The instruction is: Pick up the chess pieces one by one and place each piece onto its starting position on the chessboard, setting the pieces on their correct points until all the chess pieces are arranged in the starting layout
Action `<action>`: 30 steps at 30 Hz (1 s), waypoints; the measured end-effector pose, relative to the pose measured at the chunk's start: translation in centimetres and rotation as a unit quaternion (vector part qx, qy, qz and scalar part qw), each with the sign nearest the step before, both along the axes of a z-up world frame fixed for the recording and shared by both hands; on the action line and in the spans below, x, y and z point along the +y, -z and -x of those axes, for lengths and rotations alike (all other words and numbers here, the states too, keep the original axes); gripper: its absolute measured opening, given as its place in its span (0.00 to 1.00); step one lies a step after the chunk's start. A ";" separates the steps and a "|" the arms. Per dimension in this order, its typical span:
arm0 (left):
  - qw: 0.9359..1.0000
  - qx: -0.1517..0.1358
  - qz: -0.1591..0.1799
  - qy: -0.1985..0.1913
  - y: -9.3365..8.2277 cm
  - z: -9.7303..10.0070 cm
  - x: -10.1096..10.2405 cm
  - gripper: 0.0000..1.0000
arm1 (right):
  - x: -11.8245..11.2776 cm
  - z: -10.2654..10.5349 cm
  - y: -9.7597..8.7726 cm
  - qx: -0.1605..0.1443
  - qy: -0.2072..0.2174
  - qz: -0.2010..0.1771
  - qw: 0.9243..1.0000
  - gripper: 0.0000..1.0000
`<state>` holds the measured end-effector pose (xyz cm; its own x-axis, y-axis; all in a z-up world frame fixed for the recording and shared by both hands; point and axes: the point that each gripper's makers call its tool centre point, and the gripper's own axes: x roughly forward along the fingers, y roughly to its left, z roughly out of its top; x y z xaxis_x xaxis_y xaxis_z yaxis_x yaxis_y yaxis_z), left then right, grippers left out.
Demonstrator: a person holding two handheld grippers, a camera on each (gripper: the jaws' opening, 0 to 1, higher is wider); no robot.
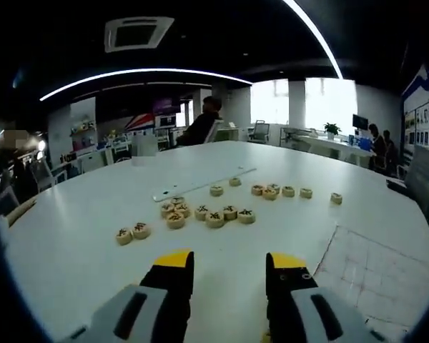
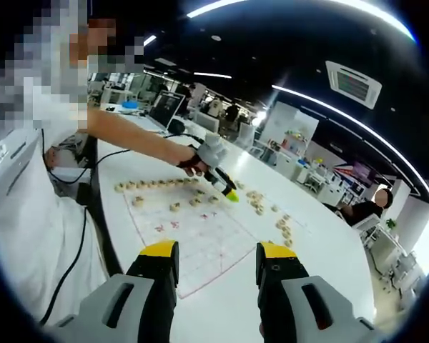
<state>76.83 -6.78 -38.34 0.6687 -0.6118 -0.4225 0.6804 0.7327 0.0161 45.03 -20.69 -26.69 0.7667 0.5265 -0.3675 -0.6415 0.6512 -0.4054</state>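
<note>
My left claw [image 1: 229, 266] stands wide open over the white table [image 1: 79, 236] and holds nothing; its two jaws have yellow tips and there is bare table between them. In front of it, in the left gripper view, the loose chess pieces [image 1: 214, 216] lie scattered on the table: round pale discs with dark marks on top. One group lies near the middle, two pieces [image 1: 132, 233] are a little apart on the left side, and a row of some more [image 1: 280, 191] lies farther away, with one single piece [image 1: 336, 198] at the right end. Behind them a long flat white bar [image 1: 200, 184] lies on the table. The chessboard [image 1: 375, 268], a thin white sheet with printed lines, is at the right of this claw, and the part I see has no pieces on it.

My right claw [image 2: 216, 261] is also wide open and empty, raised above the near edge of the chessboard [image 2: 200, 239]. In the right gripper view a row of pieces [image 2: 154, 184] already stands along the far edge of the board, and a few more [image 2: 175, 206] stand just inside it. My left claw [image 2: 225, 187] appears here too, held in my hand [image 2: 193, 158] above the far side of the board. More loose pieces [image 2: 282, 229] lie on the table beyond the board. A person [image 2: 361, 209] sits at the far side of the table
</note>
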 end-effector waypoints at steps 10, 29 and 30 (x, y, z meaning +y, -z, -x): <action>0.998 0.006 -0.016 -0.054 2.1 -5.2 -1.5 0.37 | -0.5 0.1 -0.1 -0.002 0.002 -0.003 1.000 0.44; 0.998 0.012 -0.008 -0.059 1.6 -6.2 -2.8 0.19 | -0.9 -0.1 -0.3 -0.004 0.006 -0.007 1.000 0.44; 0.998 0.012 -0.009 -0.055 1.4 -5.9 -2.8 0.19 | -0.8 -0.1 -0.3 -0.004 0.005 -0.007 1.000 0.44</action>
